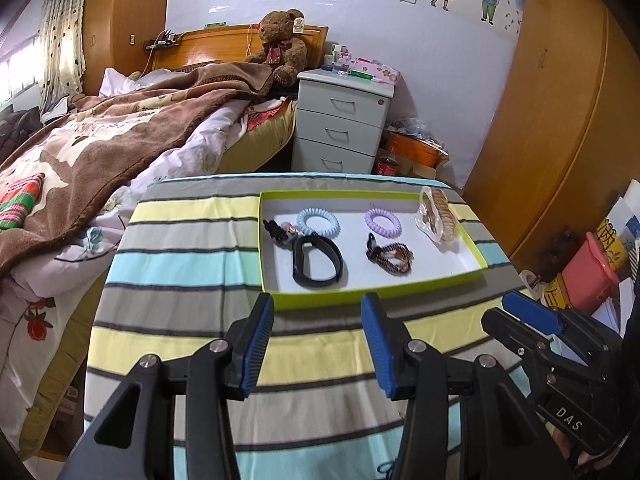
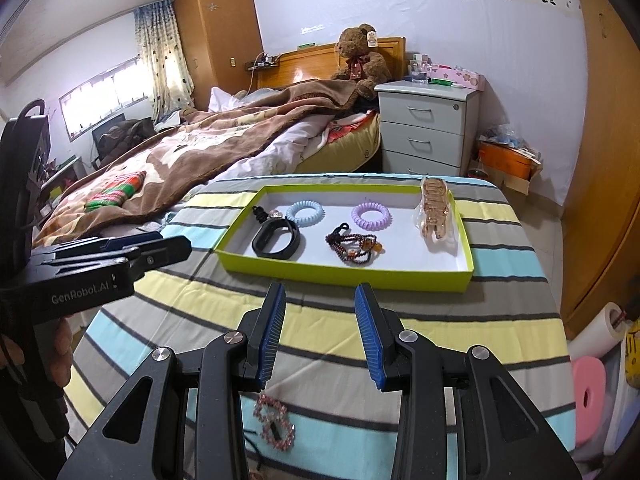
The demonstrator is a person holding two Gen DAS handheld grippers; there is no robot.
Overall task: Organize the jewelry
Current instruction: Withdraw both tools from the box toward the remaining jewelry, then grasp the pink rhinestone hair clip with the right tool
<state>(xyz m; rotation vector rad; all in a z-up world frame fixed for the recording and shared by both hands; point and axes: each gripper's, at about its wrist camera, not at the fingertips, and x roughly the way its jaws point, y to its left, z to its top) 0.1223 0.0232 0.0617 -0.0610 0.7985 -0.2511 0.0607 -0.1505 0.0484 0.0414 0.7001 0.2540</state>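
Right wrist view — right gripper (image 2: pixel 320 334) released, empty; pink beaded piece (image 2: pixel 275 424) lies on striped cloth (image 2: pixel 500 332) beneath it at 6 o'clock, outside green tray (image 2: pixel 344 274) at 12. Left gripper (image 1: pixel 318 340) released, empty. Risk, judged: beads snag or slip off the near edge. Open cloth between.

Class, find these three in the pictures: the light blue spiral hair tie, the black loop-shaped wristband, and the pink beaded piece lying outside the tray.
Light blue spiral hair tie (image 1: pixel 319 221), left wrist view, lower coil.
Black loop-shaped wristband (image 2: pixel 262 249), right wrist view, left band.
Pink beaded piece (image 2: pixel 276 420), right wrist view, centre.
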